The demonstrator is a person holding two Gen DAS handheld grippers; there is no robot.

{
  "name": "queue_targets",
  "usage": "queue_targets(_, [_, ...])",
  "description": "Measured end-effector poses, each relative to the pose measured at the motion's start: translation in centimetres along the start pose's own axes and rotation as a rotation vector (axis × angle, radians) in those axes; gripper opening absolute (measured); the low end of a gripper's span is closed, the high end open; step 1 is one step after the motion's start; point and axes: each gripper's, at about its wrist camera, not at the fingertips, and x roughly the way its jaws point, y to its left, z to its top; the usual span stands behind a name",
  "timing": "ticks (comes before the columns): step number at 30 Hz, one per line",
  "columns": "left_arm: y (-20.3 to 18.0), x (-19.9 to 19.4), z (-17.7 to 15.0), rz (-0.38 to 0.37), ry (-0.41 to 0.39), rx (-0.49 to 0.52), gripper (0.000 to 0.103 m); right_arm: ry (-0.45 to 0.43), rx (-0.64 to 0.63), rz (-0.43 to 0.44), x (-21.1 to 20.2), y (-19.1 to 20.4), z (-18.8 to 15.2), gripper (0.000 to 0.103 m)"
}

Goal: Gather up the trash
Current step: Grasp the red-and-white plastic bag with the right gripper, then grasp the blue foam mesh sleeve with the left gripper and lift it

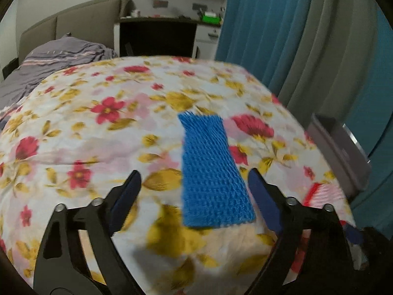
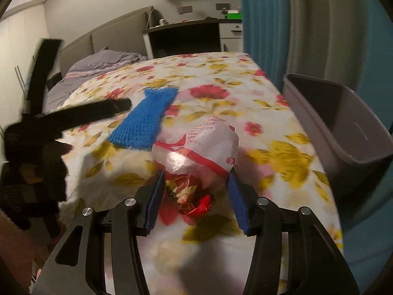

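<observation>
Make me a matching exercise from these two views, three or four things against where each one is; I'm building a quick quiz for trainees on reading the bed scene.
Things:
1. blue foam net
2. crumpled plastic bag
3. grey bin
4. grey quilt

Places:
A. at the right-hand edge of the bed
B. bunched at the far end of the bed, by the headboard
C. flat on the flowered sheet, between the open fingers of the left tool
D. between the open fingers of the right tool

Pairs: 1-C, 2-D, 3-A, 4-B
</observation>
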Motion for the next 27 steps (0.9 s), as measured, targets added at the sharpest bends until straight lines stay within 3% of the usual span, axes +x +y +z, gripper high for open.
queue_targets(6, [-1.0,3.3,-0.4,0.050,0.117,0.021,0.061,-0.035,0.030,-0.018,-1.4,-2.3,-0.1,0.051])
queue_targets(10, [-1.5,3.4,-0.3,0.074,0.125,0.034,0.049,-0.048,0.048,-0.013,-1.8,-3.1,-0.1,0.051])
queue_targets(12, [-1.8,3.2,-0.4,0.055,0.119,0.043,0.026,-0.057,0.051,-0.007,-2.0,-3.3,-0.2,0.051])
queue_targets(14, [-2.5,3.1,-0.5,0.033,0.112,0.067,0.014,-0.063,0.053,-0.004,-2.1,-3.5,-0.2,0.051])
queue_targets(27, [-6.0,-3.1,1.4,-0.083,-0.066,0.123,0.012,-0.147,0.107,-0.026,-4.2,-5.9,0.5,0.051])
